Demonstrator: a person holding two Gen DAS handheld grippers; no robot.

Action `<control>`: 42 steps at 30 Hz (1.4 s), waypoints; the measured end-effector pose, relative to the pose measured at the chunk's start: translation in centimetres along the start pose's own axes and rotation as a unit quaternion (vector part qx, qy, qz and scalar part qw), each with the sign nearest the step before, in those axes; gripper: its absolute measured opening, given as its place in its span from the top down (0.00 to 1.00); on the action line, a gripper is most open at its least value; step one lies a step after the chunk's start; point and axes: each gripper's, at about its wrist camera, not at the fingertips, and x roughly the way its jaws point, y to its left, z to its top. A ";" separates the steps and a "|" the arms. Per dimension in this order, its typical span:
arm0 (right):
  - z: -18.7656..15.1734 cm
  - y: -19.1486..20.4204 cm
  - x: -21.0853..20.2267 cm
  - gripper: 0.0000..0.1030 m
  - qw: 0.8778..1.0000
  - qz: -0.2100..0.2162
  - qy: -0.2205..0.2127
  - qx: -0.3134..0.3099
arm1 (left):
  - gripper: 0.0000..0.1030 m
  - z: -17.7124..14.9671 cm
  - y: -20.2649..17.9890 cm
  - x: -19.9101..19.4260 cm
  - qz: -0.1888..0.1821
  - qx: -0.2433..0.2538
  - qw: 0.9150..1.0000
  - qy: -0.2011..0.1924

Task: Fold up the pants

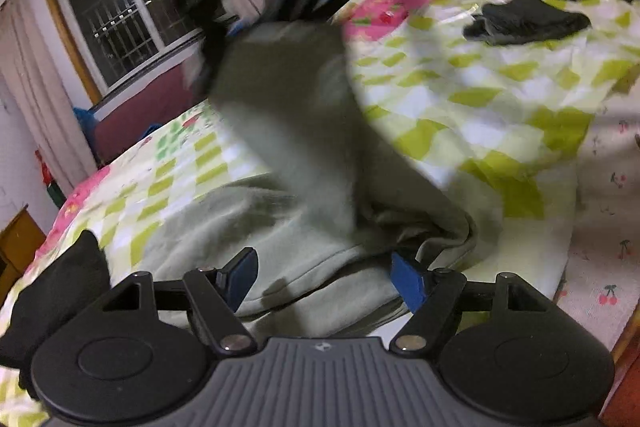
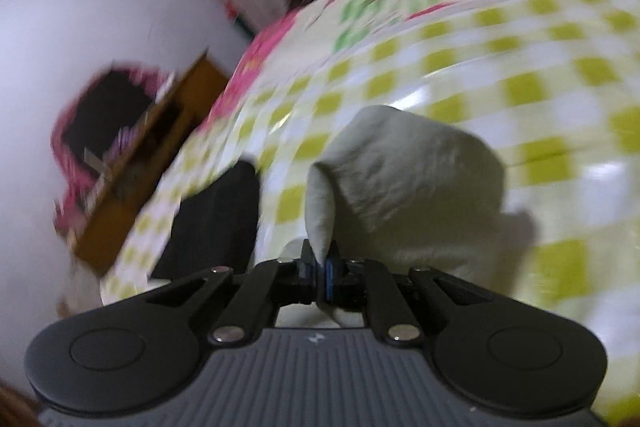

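Fold's barely started imo. Right tool (image 2: 323, 267) is clamped on a pants (image 1: 288, 155) edge, lifted mid-frame over the bed (image 2: 520, 75). Left tool (image 1: 324, 277) sits wide apart at bottom center, holding nothing. Rest of pants is crumpled; most folding's left.

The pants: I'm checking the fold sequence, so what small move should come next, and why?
Probably carry the right gripper, shut on a pinch of the pale green pants, across toward the waistband end and lay that leg over. The fabric already hangs lifted above the checked bedspread, while the left gripper stands open over the near edge, holding nothing down.
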 end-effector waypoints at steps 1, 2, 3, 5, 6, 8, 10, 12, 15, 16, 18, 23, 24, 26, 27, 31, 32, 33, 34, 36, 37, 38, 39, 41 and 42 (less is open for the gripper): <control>-0.4 1.5 1.5 0.94 1.000 0.002 0.012 -0.018 | 0.16 -0.2 0.5 -0.3 0.003 -0.008 1.000 -0.001; -1.0 2.8 2.8 0.94 0.999 0.002 0.024 -0.034 | 0.16 -0.4 0.8 -0.4 0.005 -0.015 1.000 -0.001; -1.4 4.1 4.3 0.94 0.998 0.001 0.036 -0.050 | 0.16 -0.6 1.3 -0.4 0.006 -0.023 1.000 0.000; -2.2 5.7 6.7 0.91 0.996 -0.007 0.058 -0.061 | 0.16 -1.0 2.1 -0.3 0.005 -0.040 0.999 0.008; -2.7 6.1 7.2 0.90 0.996 -0.006 0.069 -0.060 | 0.16 -1.1 2.5 -0.2 0.006 -0.049 0.999 0.011; -3.1 6.8 9.2 0.88 0.993 -0.005 0.095 -0.064 | 0.16 -1.3 3.0 -0.4 0.005 -0.061 0.998 0.012; -3.6 7.5 10.3 0.88 0.991 0.002 0.114 -0.075 | 0.16 -1.5 3.3 -0.6 0.007 -0.066 0.998 0.013; -4.3 8.3 10.4 0.87 0.989 -0.001 0.115 -0.097 | 0.16 -1.7 3.3 -0.7 0.009 -0.068 0.998 0.014; -4.2 8.5 10.4 0.86 0.989 0.020 0.120 -0.085 | 0.16 -1.7 3.8 -0.9 0.010 -0.079 0.997 0.012; -4.0 8.4 10.1 0.84 0.989 0.021 0.120 -0.081 | 0.16 -1.7 4.0 -1.0 0.010 -0.086 0.996 0.012; -3.6 8.3 9.8 0.83 0.990 0.006 0.109 -0.092 | 0.16 -1.8 4.3 -1.2 0.012 -0.097 0.995 0.014; -1.9 8.3 9.8 0.70 0.986 -0.041 0.082 -0.139 | 0.16 -2.4 5.0 -2.0 0.035 -0.122 0.992 0.024; -1.8 8.2 10.1 0.70 0.984 -0.047 0.082 -0.149 | 0.16 -2.5 5.2 -2.3 0.040 -0.128 0.991 0.024; -1.7 8.0 10.9 0.70 0.981 -0.062 0.086 -0.165 | 0.16 -2.6 5.6 -2.9 0.048 -0.142 0.988 0.020; -1.7 7.8 11.4 0.70 0.980 -0.065 0.093 -0.162 | 0.16 -2.7 5.9 -3.1 0.051 -0.148 0.988 0.018; -1.8 7.9 12.5 0.63 0.978 -0.066 0.095 -0.174 | 0.16 -3.1 6.7 -4.4 0.064 -0.151 0.986 0.019; -1.7 8.1 12.7 0.62 0.977 -0.070 0.091 -0.181 | 0.16 -3.2 6.9 -4.9 0.067 -0.153 0.986 0.016; -1.6 8.1 13.1 0.62 0.976 -0.071 0.093 -0.183 | 0.16 -3.3 7.0 -5.4 0.065 -0.158 0.985 0.015; -1.5 8.0 13.4 0.62 0.976 -0.068 0.096 -0.181 | 0.16 -3.5 7.0 -5.9 0.063 -0.164 0.984 0.015; -1.4 8.0 14.1 0.62 0.975 -0.073 0.104 -0.180 | 0.15 -3.2 7.0 -7.0 0.056 -0.183 0.981 0.016; -1.4 8.0 14.3 0.61 0.975 -0.073 0.108 -0.179 | 0.13 -3.2 7.3 -7.4 0.048 -0.196 0.979 0.015; -1.4 8.0 14.2 0.61 0.975 -0.070 0.108 -0.181 | 0.09 -2.9 7.5 -7.6 0.041 -0.207 0.977 0.014; -1.5 8.1 14.1 0.60 0.974 -0.071 0.107 -0.186 | 0.08 -2.7 7.8 -7.5 0.035 -0.216 0.976 0.013; -1.7 8.3 14.4 0.58 0.970 -0.077 0.118 -0.197 | 0.08 -2.2 8.1 -6.8 0.035 -0.216 0.976 0.011; -1.7 8.4 14.6 0.58 0.968 -0.080 0.127 -0.200 | 0.08 -1.7 8.1 -6.3 0.040 -0.207 0.977 0.013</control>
